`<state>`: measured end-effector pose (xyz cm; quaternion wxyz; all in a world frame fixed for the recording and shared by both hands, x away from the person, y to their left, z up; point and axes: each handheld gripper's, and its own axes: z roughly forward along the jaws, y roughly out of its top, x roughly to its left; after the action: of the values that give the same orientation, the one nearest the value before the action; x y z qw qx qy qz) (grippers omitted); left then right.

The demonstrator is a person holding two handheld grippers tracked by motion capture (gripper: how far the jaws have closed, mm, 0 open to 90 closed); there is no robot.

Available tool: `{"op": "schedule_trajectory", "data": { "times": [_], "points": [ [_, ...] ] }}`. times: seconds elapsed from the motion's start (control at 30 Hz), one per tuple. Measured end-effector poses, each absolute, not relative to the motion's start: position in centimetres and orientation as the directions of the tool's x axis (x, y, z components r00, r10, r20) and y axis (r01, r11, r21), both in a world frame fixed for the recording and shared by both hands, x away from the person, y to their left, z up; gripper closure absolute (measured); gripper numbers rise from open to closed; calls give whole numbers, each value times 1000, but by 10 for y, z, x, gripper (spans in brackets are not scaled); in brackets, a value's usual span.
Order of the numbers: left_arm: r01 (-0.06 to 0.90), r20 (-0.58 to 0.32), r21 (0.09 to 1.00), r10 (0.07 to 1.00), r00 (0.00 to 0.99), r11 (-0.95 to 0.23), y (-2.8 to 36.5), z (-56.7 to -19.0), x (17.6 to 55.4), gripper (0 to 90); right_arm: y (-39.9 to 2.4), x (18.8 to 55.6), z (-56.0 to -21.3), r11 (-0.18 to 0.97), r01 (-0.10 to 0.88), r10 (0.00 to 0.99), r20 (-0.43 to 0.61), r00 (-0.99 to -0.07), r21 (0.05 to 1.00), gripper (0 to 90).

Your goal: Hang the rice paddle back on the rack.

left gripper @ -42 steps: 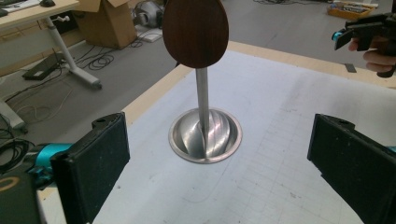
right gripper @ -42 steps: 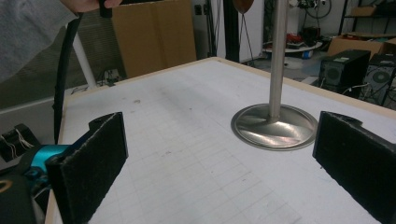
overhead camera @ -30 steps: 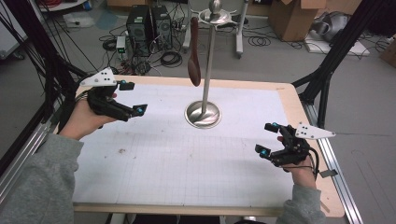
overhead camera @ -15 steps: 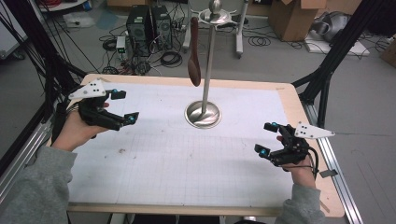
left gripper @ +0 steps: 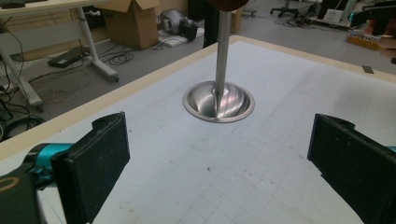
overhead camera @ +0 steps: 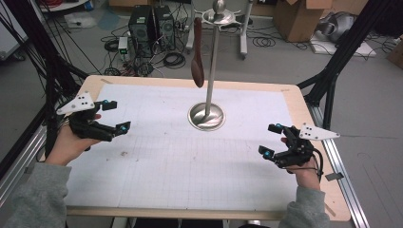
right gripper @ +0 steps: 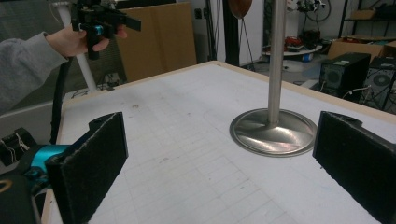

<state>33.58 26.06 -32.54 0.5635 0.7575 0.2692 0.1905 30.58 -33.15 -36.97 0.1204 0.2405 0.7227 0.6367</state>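
Note:
A metal stand with a round base rises from the table's middle back, and a brown wooden spoon hangs from its top disc beside the pole. My left gripper hovers open over the table's left side, well apart from the stand, with nothing between its jaws. My right gripper is open and empty near the right edge. In the left gripper view the gripper faces the stand base. In the right gripper view the gripper faces the base, with the left gripper far off.
White gridded paper covers the wooden table. Black frame struts stand at both sides. Computer towers, cables and cardboard boxes lie on the floor beyond the far edge.
My left gripper has drawn back to the left and toward the person, away from the stand. The right gripper has stayed in place.

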Motion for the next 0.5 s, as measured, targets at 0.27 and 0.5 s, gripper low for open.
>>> {"op": "schedule_trajectory", "data": {
  "times": [0.27,0.5],
  "points": [
    [200,-34,959,621,783,-200,271,-338,328,61,-330,306,-370,80,200,499,135,-856,976,19],
    [198,-33,960,621,783,-199,280,-346,318,61,-329,307,-370,82,199,500,132,-856,976,19]
  ]
}}
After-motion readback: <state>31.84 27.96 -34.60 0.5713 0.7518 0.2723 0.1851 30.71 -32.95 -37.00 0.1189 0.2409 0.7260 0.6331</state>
